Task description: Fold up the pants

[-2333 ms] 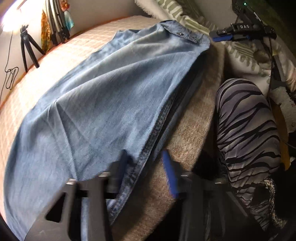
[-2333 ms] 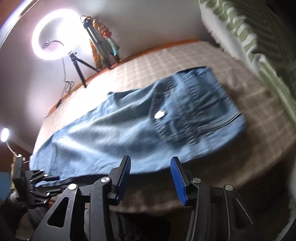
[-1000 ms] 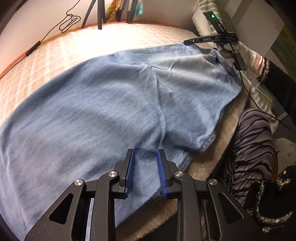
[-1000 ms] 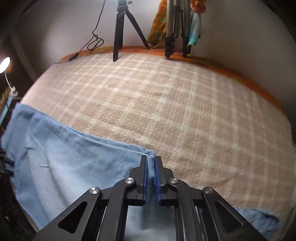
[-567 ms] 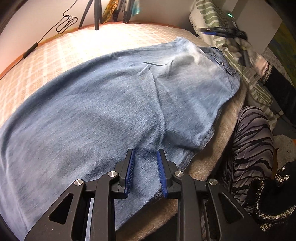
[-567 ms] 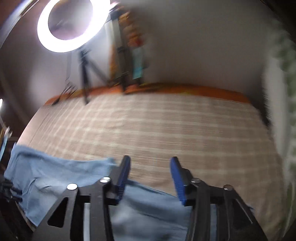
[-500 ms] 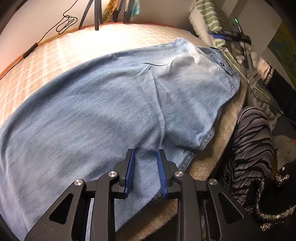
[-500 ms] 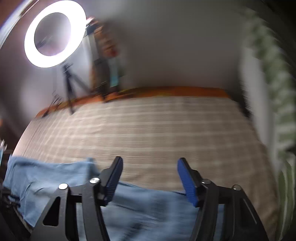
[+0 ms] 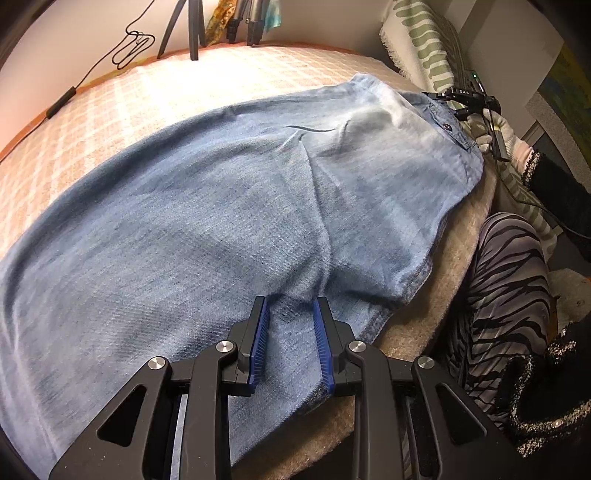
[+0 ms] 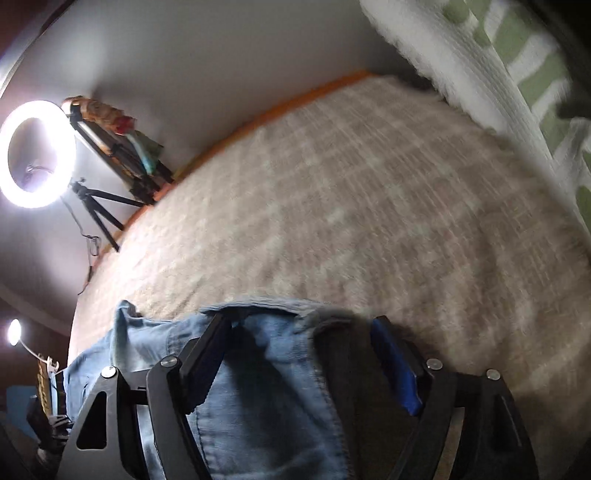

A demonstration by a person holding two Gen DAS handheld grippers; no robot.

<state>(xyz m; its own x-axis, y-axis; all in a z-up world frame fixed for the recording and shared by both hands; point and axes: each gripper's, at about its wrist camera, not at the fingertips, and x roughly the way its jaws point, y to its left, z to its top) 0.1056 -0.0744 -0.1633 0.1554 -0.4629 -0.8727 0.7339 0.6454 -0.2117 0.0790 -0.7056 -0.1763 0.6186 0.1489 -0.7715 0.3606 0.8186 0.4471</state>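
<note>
Light blue denim pants (image 9: 207,221) lie spread over a plaid bedspread (image 9: 122,107), waistband to the far right. My left gripper (image 9: 290,314) sits at the near edge of a leg, its blue pads close together on a pinched fold of denim; a crease runs up from between them. In the right wrist view, the right gripper (image 10: 301,325) hangs open over the waistband end of the pants (image 10: 266,398), nothing pinched between its fingers. The left wrist view shows that gripper (image 9: 443,96) small at the waistband corner, held by a gloved hand (image 9: 498,129).
A green-patterned pillow (image 9: 421,40) lies past the waistband. A person's zebra-striped leg (image 9: 509,266) stands at the bed's near right edge. A lit ring light (image 10: 35,155), tripods (image 9: 192,29) and a cable (image 9: 59,103) line the far side.
The right gripper let go of the denim edge it pinched, opened wide, rolled and swung across to the waistband end. The left gripper kept its place and its hold.
</note>
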